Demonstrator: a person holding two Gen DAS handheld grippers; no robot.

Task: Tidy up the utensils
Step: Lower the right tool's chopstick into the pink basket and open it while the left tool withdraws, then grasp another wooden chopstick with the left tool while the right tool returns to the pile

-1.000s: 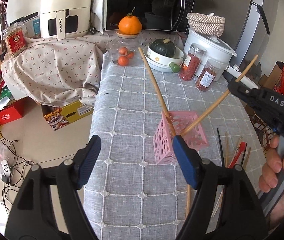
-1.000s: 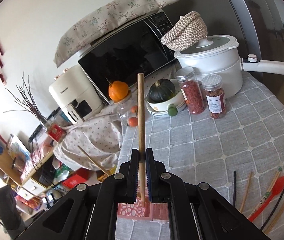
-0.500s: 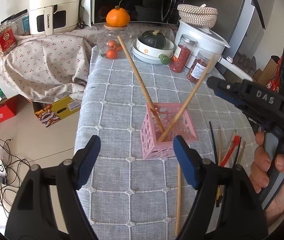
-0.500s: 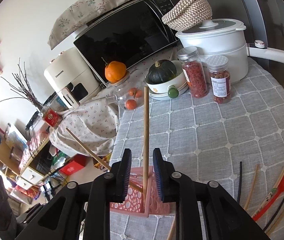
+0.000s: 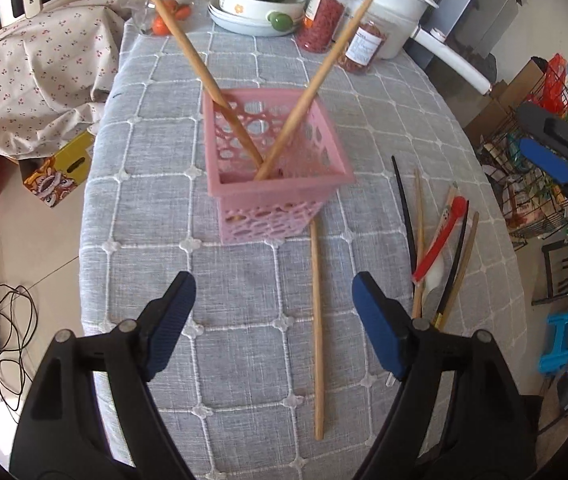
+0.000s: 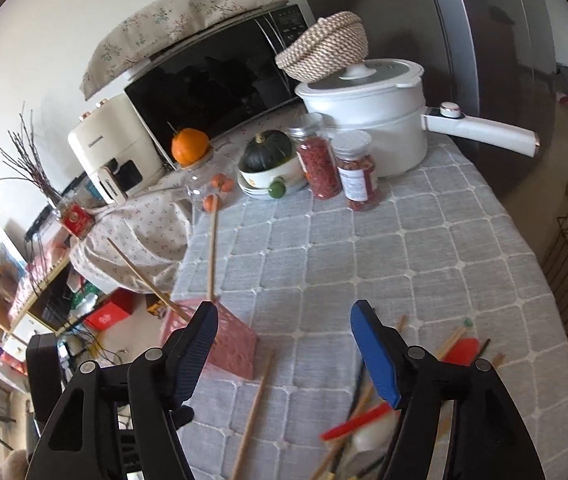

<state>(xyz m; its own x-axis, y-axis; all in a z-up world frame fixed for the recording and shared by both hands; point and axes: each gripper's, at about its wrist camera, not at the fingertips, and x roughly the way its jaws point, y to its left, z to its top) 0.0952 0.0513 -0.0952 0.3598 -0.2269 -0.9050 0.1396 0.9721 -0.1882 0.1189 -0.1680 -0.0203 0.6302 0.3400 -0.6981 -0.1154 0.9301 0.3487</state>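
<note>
A pink perforated basket stands on the grey checked tablecloth and holds two long wooden chopsticks that lean apart. It also shows in the right wrist view. A third wooden chopstick lies flat in front of the basket. A pile of loose utensils with a red-handled spoon and black and wooden chopsticks lies to the right. My left gripper is open and empty above the flat chopstick. My right gripper is open and empty, above the table between the basket and the pile.
At the back stand a white pot, two jars of red goods, a bowl with a green squash, a microwave and an air fryer. The table's left edge drops to a cluttered floor.
My right gripper let go of the second chopstick, which now stands in the basket, opened wide and pulled back to the right. My left gripper moved nearer to the table.
</note>
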